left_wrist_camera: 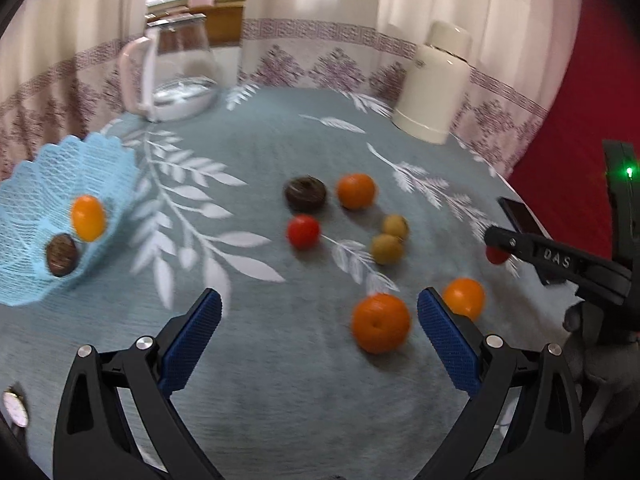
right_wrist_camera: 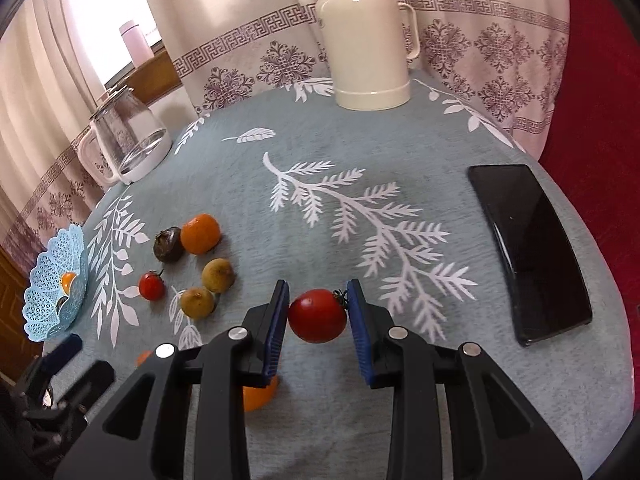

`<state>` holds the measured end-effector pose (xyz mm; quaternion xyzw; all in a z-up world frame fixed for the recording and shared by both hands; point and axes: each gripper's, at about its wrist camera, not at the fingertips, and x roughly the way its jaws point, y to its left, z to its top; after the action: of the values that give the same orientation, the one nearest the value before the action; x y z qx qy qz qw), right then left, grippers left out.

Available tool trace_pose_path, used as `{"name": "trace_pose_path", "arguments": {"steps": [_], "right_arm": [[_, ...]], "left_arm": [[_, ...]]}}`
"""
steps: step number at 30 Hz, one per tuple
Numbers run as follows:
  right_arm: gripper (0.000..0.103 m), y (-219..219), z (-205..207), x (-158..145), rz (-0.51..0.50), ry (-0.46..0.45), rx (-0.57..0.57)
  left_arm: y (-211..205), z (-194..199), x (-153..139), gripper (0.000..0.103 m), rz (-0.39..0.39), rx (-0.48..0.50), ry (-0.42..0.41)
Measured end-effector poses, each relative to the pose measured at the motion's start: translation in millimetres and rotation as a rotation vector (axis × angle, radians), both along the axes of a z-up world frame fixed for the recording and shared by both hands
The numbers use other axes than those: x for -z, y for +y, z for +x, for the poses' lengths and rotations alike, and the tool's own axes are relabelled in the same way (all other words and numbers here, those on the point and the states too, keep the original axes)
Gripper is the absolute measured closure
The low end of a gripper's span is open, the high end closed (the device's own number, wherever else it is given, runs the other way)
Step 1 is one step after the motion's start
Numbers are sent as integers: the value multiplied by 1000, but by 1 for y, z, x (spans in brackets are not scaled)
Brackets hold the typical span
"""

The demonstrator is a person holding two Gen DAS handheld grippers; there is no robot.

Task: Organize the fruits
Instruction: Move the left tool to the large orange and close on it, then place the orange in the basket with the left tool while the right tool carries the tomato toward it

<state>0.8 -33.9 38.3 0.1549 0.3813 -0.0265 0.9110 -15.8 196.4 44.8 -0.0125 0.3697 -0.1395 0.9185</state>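
Left wrist view: the left gripper (left_wrist_camera: 319,330) stood wide open and empty, low over the tablecloth (left_wrist_camera: 280,400). An orange (left_wrist_camera: 380,323) lay just inside its right pad, a second orange (left_wrist_camera: 464,297) just beyond that pad. Farther off lay a red tomato (left_wrist_camera: 303,231), a dark brown fruit (left_wrist_camera: 305,193), another orange (left_wrist_camera: 356,191) and two yellowish fruits (left_wrist_camera: 390,240). The blue basket (left_wrist_camera: 40,200) sat at far left, already holding an orange fruit and a brown one. The view was blurred, so the near orange could be nudged by the pad and roll toward the edge if the closing went off-centre.

Right wrist view: the right gripper (right_wrist_camera: 318,316) was narrowed around a large tomato (right_wrist_camera: 318,315), both pads touching or nearly touching its sides; whether it was lifted I cannot tell. The stem sat against the right pad. Squeezing hard could split the skin; too loose a hold could drop it on the way to the basket, well apart at far left. A phone (right_wrist_camera: 528,248) lay to the right, a cream flask (right_wrist_camera: 366,48) far back.
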Motion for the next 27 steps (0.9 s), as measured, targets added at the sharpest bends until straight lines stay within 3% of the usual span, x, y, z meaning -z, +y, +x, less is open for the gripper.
{"name": "trace_pose_path", "arguments": {"steps": [10,19,27], "right_arm": [[73,-3,-3,4,18,-11,-16],[73,-2,-5,4,22,-26,-32],[73,-1,-7,6,15,-31,-37]], "left_arm": [[-15,12,25,33,-60,51,126],[-30,13,34,63,-79,103,172],[-29,11,32,63,-83,104,153]]}}
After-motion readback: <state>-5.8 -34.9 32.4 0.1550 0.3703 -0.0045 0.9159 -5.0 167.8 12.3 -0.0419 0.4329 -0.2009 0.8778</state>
